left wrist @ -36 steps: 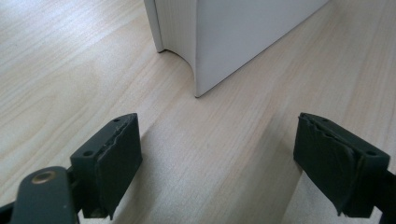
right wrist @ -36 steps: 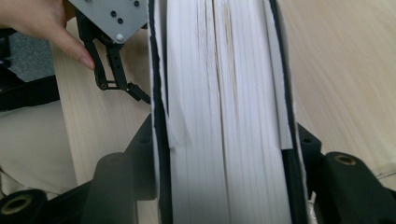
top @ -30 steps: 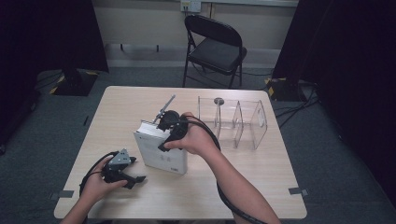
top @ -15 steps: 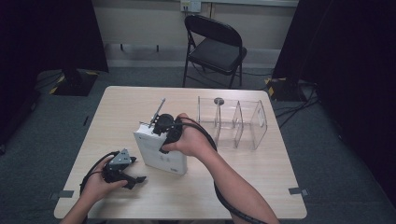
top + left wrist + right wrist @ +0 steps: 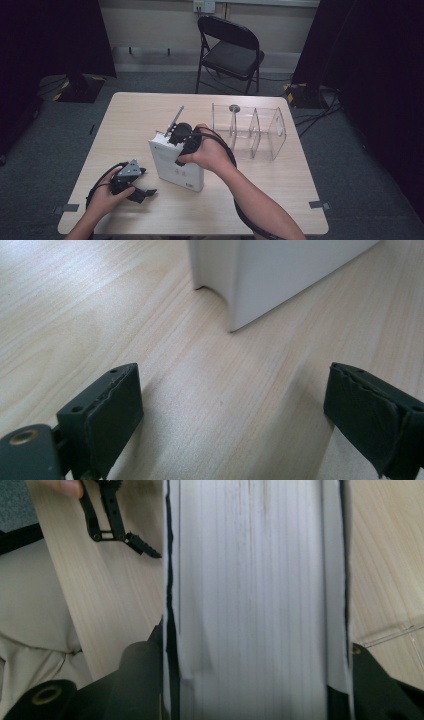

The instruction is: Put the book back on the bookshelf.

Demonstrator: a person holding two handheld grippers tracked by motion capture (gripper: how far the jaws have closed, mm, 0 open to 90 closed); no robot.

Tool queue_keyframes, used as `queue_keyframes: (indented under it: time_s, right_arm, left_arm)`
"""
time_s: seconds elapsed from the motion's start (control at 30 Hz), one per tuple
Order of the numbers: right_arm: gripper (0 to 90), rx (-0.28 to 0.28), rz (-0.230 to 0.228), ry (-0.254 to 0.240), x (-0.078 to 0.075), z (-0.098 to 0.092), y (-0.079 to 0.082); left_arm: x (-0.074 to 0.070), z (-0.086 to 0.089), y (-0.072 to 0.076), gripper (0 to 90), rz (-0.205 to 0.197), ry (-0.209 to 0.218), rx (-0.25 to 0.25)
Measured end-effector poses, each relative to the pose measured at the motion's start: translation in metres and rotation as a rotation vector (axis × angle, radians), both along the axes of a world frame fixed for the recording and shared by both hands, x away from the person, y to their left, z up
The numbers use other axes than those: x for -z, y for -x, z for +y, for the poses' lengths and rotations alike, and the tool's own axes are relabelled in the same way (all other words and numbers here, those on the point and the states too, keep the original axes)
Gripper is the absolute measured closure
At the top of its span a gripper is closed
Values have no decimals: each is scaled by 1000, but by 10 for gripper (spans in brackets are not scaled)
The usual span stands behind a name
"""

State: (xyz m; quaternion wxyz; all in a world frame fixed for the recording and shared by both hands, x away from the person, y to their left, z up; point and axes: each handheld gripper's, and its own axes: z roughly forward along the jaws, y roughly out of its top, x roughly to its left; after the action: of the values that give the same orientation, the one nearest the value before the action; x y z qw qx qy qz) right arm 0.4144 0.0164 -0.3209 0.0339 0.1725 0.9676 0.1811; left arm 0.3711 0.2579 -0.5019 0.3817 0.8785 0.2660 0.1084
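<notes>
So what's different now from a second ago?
The right gripper shifted a little toward the person and its fingers have just been closing; they now clamp the white book, which stands upright. The left gripper stayed open on the table, and the clear organizer stayed put.

No legible text, label, brand or number in any view. White book (image 5: 177, 165), high view: small dark mark on front cover at approx 1 o'clock corner, plus faint marks near lower edge at 5 o'clock; too small to read. Right gripper view: book's page edges, plain, no print. Left gripper view: book corner at 12 o'clock, blank white. Wall outlet (image 5: 204, 5) at 12 o'clock, high view: no readable marking. Yellow/black hazard striping on floor (image 5: 64, 93) at 10 o'clock: pattern only, no lettering.
</notes>
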Motion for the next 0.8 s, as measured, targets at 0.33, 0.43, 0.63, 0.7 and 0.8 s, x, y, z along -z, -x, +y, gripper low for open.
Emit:
queue_keyframes:
  time_s: [0.33, 0.43, 0.63, 0.7, 0.8]
  right_arm:
    - [491, -22, -4, -2, 1, -14, 8]
    - [465, -20, 5, 13, 2, -13, 5]
    - [425, -30, 3, 40, 6, -9, 3]
    - [418, -39, 7, 28, 8, -8, 2]
    - [428, -41, 3, 21, 8, -9, 2]
  left_arm:
    - [0, -1, 0, 65, 3, -1, 7]
    - [0, -1, 0, 64, 3, -3, 8]
    - [0, -2, -1, 39, 3, -12, 19]
    - [1, -2, -1, 33, 7, -11, 23]
    - [1, -2, -1, 31, 7, -11, 25]
